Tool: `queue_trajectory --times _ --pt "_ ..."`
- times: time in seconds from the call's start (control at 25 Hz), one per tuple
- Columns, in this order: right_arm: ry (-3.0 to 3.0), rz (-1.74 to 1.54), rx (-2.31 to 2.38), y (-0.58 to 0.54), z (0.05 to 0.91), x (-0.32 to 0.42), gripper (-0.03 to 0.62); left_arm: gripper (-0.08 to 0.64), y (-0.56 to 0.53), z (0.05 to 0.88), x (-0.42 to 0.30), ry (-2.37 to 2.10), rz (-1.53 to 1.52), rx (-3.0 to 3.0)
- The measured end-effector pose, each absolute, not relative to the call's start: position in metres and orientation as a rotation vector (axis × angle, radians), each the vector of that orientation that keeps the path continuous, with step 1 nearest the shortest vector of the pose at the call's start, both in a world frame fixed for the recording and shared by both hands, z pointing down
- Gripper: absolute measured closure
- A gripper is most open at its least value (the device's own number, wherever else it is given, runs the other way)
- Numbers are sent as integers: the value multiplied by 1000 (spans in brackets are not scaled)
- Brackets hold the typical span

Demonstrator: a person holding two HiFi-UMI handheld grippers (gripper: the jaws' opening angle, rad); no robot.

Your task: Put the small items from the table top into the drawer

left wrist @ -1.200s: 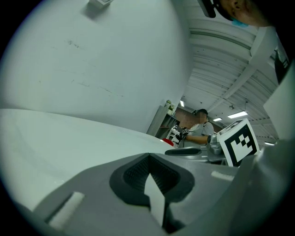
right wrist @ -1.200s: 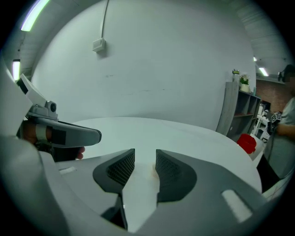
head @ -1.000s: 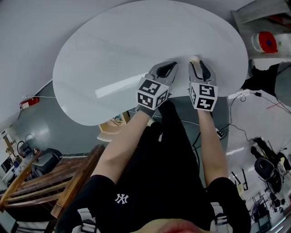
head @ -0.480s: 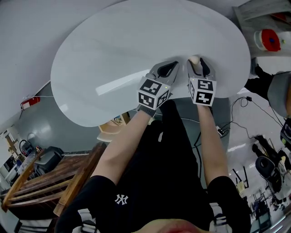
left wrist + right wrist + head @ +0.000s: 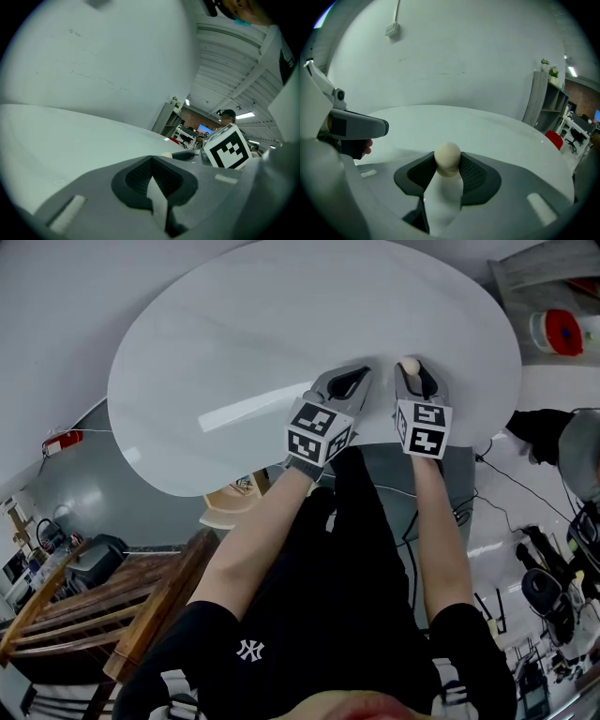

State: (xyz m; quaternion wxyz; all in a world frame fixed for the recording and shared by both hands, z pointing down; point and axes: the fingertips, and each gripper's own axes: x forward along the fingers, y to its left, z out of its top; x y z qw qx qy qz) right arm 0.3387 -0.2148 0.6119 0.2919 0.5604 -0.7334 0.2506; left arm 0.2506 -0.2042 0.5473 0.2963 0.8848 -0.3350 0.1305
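A small cream ball (image 5: 409,365) rests on the glossy white oval table (image 5: 262,334) near its front edge. My right gripper (image 5: 411,369) has just been closing, and in the right gripper view its dark pads (image 5: 474,174) touch both sides of the ball (image 5: 447,157). Just to its left lies my left gripper (image 5: 359,372), its tips together and nothing between them (image 5: 151,161). From the left gripper view the ball (image 5: 166,154) shows as a small pale spot beside the right gripper's marker cube (image 5: 229,147). No drawer is in view.
A red-lidded container (image 5: 560,331) stands on the floor beyond the table at the upper right. Wooden furniture (image 5: 84,615) sits at the lower left, and cables (image 5: 506,512) run across the floor at the right. My legs are under the table's near edge.
My right gripper has come down a little around the ball, which now sits between its fingers instead of at their tips. The left gripper has stayed put.
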Motion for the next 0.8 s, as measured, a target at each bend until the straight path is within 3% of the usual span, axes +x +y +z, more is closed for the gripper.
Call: queue_trajectory --times 0.8 --pt "-2156 529 1301 -172 541 226 417 560 -158 504 170 -1065 281 2348"
